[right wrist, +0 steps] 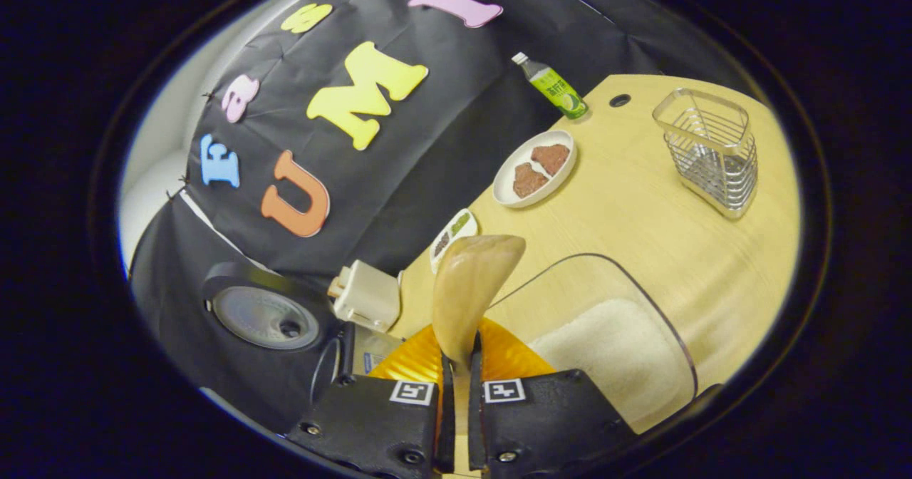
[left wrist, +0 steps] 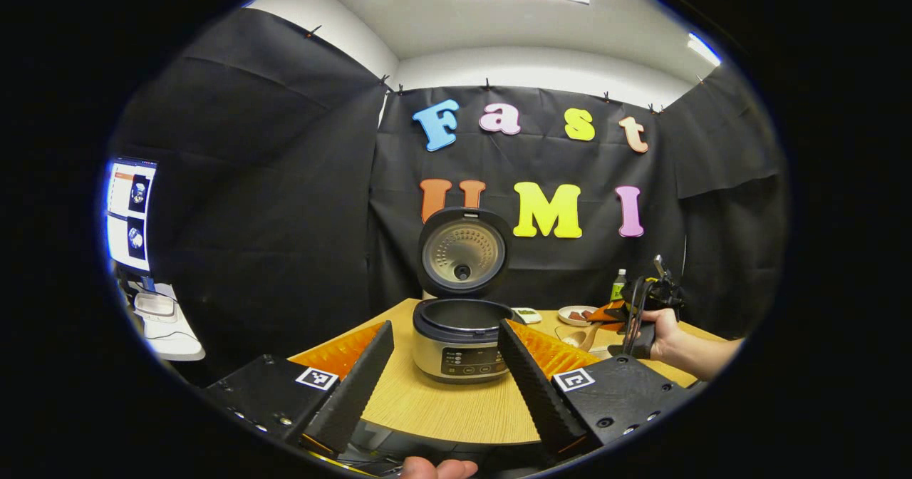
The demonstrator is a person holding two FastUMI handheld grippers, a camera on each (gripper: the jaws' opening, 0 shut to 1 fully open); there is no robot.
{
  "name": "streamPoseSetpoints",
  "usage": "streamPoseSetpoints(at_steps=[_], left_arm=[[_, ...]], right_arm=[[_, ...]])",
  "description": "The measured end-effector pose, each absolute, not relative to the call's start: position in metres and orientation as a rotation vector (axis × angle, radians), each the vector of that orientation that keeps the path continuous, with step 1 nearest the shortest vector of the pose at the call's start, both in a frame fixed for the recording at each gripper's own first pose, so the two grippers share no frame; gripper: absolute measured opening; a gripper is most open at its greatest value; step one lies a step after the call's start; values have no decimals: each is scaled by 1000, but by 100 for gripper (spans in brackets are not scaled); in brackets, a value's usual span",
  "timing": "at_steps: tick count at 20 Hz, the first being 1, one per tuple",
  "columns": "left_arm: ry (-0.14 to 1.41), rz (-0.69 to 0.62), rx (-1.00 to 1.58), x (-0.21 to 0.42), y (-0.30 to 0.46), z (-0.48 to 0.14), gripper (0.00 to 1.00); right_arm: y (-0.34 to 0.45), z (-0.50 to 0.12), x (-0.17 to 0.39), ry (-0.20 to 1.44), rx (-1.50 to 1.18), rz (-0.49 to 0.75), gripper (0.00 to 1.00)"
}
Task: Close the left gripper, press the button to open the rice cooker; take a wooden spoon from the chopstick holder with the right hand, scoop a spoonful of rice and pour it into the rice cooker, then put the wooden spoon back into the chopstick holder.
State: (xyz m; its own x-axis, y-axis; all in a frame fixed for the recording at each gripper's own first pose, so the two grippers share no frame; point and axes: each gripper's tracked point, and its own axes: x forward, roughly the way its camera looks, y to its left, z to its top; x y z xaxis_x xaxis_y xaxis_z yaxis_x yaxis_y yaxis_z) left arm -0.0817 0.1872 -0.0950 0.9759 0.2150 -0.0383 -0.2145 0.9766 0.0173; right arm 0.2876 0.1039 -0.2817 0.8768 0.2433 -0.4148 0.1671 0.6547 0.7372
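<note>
Right gripper view: my right gripper (right wrist: 456, 365) grips the spoon (right wrist: 470, 286), rice (right wrist: 620, 351) beside it unscooped; cooker (left wrist: 459, 336) open ahead of my spread left gripper (left wrist: 445, 376).

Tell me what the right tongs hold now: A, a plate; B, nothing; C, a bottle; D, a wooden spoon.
D: in the right gripper view the right tongs are closed on the handle of the wooden spoon, its bowl sticking up above the rice container.
</note>
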Motion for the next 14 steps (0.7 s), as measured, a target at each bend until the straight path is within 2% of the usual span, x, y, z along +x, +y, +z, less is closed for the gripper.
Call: streamPoseSetpoints(at_steps=[9,14], left_arm=[[66,233,5,-75,191,-107,94],[77,239,28,-72,191,-114,94]], right_arm=[[47,-227,280,379,1030,27,12],[65,-189,284,343,1008,64,12]])
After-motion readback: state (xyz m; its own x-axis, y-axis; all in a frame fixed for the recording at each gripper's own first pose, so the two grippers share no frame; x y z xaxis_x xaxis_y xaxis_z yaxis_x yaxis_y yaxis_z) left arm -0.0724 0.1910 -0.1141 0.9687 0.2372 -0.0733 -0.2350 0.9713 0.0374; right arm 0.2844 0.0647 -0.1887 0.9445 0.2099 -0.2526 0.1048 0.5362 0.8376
